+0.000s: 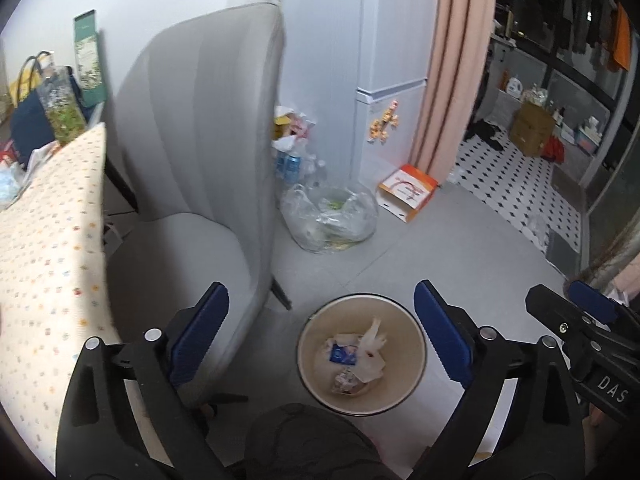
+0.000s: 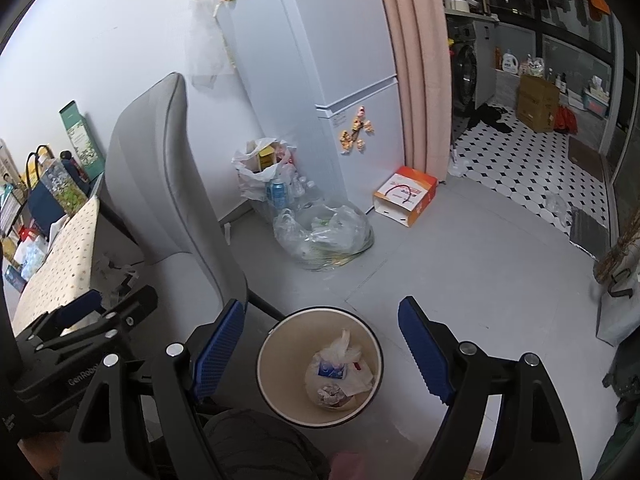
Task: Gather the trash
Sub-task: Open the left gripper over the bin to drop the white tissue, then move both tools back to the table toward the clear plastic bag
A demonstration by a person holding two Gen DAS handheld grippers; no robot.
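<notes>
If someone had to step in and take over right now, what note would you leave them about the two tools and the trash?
Left tool: open, nothing between its fingers, above the bin.
Right tool: open and empty too, beside the left, also over the bin.
Trash: crumpled paper, a white wrapper and a blue packet lie inside the bin, which stands on the floor next to the grey chair.
Done: those pieces are in the bin.
Left: a clear bag and an orange box sit on the floor by the fridge; whether they count as trash I cannot tell.
</notes>
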